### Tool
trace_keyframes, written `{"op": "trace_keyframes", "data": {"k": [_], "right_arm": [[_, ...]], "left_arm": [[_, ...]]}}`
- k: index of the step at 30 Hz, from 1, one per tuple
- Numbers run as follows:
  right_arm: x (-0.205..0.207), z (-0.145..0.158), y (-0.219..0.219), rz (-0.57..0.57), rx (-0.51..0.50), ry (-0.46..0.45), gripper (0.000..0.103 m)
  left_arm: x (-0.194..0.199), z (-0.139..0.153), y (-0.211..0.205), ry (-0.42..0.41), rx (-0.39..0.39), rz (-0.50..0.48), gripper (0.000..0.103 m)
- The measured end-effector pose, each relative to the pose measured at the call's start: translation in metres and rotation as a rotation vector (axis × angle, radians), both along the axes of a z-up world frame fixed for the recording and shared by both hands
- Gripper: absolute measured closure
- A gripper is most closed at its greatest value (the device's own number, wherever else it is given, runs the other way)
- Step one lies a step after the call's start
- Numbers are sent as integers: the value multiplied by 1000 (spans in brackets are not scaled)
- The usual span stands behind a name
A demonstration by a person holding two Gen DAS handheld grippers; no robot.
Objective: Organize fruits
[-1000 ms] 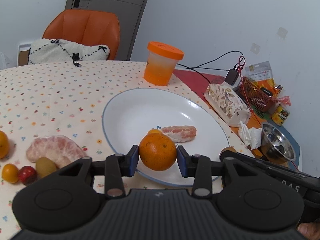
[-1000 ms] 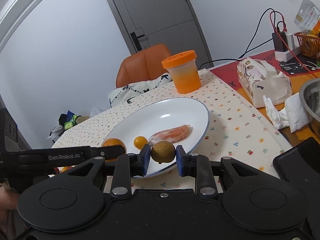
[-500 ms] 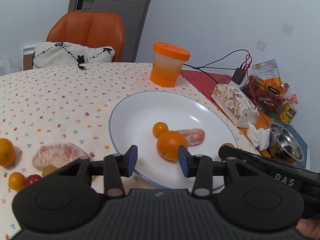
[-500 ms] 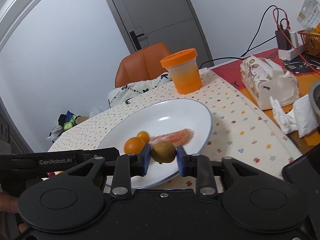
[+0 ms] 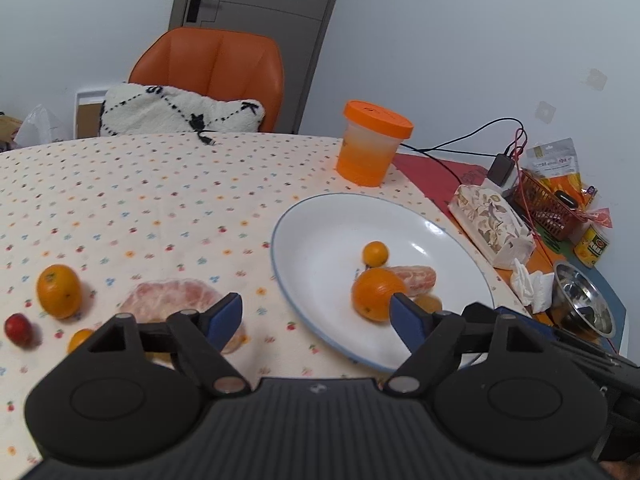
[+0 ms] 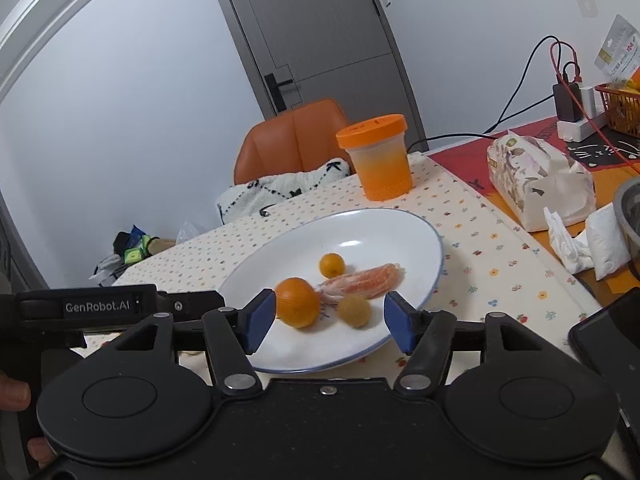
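Both grippers have let go since a second ago: the orange (image 5: 373, 293) and the small brown fruit (image 6: 353, 310) now lie on the white plate (image 5: 320, 216), and the left gripper (image 5: 316, 316) and right gripper (image 6: 329, 322) stand with jaws wide apart, holding nothing. On the tablecloth (image 5: 160, 200) the peeled piece (image 5: 176, 300), a second orange (image 5: 59, 290), a red fruit (image 5: 18, 328) and a tiny orange one (image 5: 80, 340) wait. I think the left gripper should go next to the peeled piece and close gently across its short side, because its long axis lies left to right.
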State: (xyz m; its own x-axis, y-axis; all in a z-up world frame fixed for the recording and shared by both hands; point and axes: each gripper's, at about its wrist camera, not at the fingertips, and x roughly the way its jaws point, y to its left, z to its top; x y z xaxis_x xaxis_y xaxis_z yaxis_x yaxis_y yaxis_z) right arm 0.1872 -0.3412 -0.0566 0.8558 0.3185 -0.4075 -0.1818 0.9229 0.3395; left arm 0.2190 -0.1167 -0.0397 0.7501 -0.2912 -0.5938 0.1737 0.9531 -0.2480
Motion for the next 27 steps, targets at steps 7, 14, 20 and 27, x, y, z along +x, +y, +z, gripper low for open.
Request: {"op": "trace_keyframes", "data": {"k": [7, 14, 20, 27], "right_arm": [[-8, 6, 13, 12, -12, -19, 30], [-15, 11, 26, 20, -27, -39, 17], [-21, 18, 39, 32, -42, -57, 5], [-23, 19, 57, 11, -94, -46, 0]], "left_arm": [[-12, 5, 20, 9, -4, 48, 17], [-23, 13, 39, 6, 20, 127, 16], [-32, 17, 55, -4, 26, 163, 16], [-46, 23, 73, -29, 43, 189, 6]]}}
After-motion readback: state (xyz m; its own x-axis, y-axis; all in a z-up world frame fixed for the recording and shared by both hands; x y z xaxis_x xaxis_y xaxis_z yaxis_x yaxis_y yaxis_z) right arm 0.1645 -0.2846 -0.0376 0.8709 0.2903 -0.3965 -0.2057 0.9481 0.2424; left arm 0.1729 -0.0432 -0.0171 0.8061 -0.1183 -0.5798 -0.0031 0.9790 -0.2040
